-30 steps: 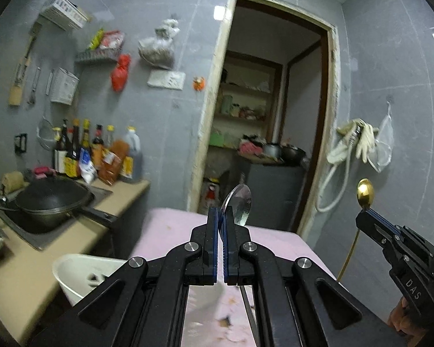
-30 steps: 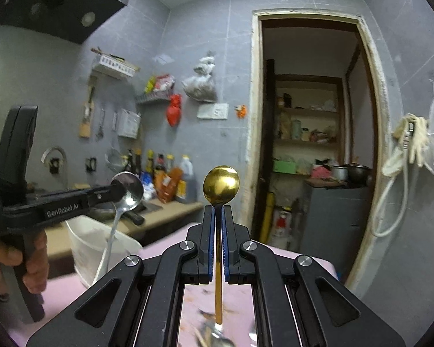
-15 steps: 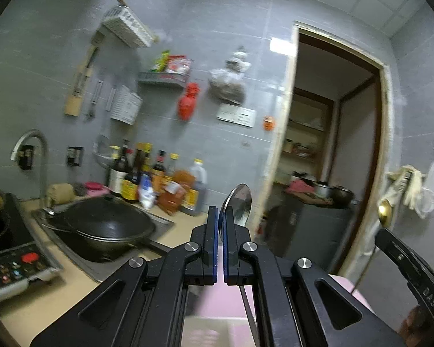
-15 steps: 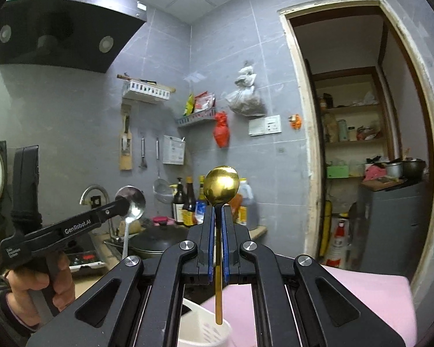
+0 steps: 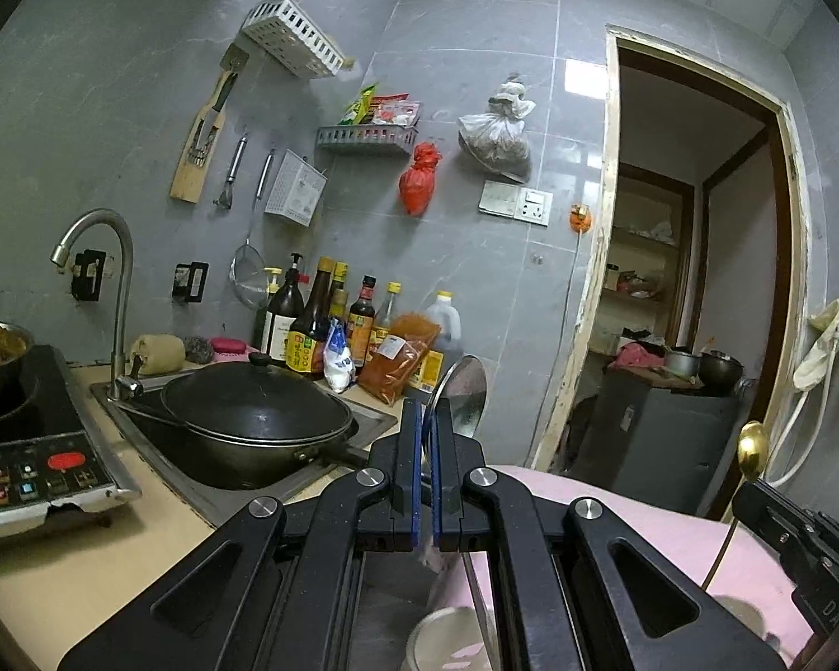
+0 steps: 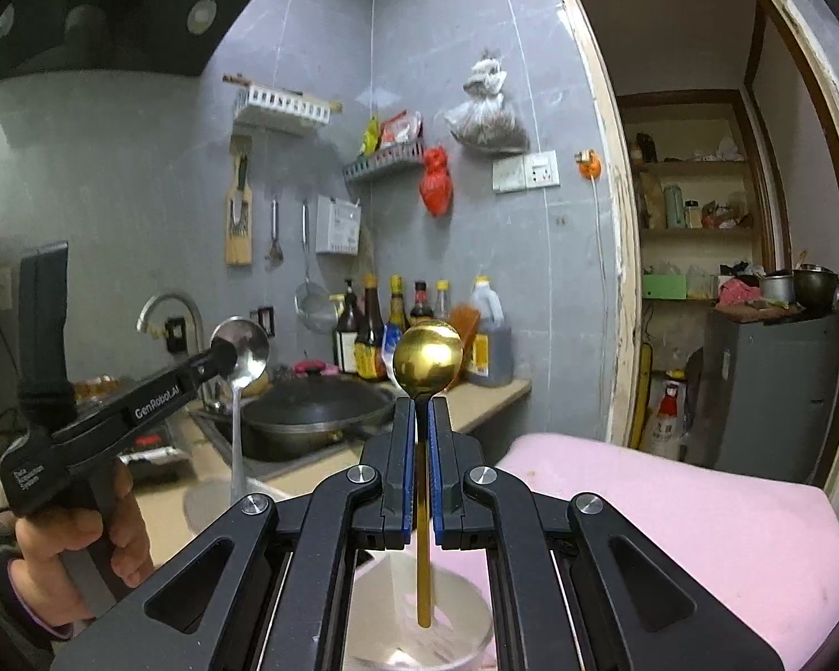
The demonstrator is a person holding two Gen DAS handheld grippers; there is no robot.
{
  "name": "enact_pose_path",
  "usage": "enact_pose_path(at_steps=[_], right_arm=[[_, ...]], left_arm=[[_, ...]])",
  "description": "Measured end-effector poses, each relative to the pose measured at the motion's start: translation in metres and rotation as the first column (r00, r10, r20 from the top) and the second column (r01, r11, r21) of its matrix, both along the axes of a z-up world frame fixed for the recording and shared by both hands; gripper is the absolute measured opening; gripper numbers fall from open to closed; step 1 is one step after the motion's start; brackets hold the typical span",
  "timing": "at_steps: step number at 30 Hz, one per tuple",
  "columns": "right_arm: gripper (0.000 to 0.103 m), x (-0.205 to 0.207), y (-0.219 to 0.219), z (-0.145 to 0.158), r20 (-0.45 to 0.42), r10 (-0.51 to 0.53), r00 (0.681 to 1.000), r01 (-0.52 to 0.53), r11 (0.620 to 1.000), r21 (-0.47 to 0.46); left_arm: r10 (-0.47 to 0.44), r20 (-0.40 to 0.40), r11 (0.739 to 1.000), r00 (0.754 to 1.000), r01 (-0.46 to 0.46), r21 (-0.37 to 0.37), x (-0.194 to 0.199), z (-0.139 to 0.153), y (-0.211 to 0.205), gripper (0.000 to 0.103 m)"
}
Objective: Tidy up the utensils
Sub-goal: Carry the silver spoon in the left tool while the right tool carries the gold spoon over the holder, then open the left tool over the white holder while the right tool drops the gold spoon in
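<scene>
My left gripper [image 5: 426,408] is shut on a silver spoon [image 5: 460,394], bowl up, handle hanging down. It also shows in the right wrist view [image 6: 221,359] with the silver spoon [image 6: 240,355] at the left. My right gripper [image 6: 422,408] is shut on a gold spoon [image 6: 428,358], bowl up, its handle hanging over a white plastic cup [image 6: 464,604] below the fingers. The gold spoon [image 5: 753,447] and right gripper [image 5: 755,489] show at the right of the left wrist view. The cup [image 5: 447,637] is blurred under the left gripper.
A pink cloth [image 6: 671,509] covers the table. Left of it is a counter with a black lidded wok [image 5: 251,419] in the sink, a tap [image 5: 106,279], an induction hob [image 5: 22,458] and sauce bottles [image 5: 330,330]. A doorway [image 6: 727,223] opens at the right.
Both grippers have tilted down and shifted a little with their spoons still held. The white cup now shows under both grippers.
</scene>
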State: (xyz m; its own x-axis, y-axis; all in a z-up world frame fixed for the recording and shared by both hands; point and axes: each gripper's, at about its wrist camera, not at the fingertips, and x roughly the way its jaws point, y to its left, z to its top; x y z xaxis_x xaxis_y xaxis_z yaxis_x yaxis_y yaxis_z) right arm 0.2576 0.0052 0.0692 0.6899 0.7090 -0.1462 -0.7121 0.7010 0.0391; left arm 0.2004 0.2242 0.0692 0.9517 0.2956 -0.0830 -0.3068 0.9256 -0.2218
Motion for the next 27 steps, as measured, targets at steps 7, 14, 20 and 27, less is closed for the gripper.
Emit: enact_pose_path(at_steps=[7,14,20,27], right_arm=[[0.003,0.005,0.000,-0.014,-0.046,0.003,0.999,-0.005,0.999,-0.039],[0.005,0.003,-0.002,-0.023,-0.107,0.010,0.994,-0.018,0.997,-0.076],[0.017,-0.003,-0.008,-0.021,-0.120,0.014,0.993,-0.024,0.997,-0.078],[0.025,-0.015,-0.024,-0.003,-0.090,-0.001,0.996,-0.002,1.000,-0.028]], left_arm=[[-0.039,-0.041,0.999,0.998,0.039,0.008,0.003,-0.015,-0.013,0.001],[-0.167,-0.092,0.984,0.982,0.161,-0.072,0.000,-0.021,-0.012,0.004],[-0.248,-0.103,0.965,0.963,0.236,-0.115,-0.010,-0.016,-0.014,0.026],[-0.273,-0.058,0.959,0.960,0.267,-0.101,-0.029,0.007,-0.024,0.043]])
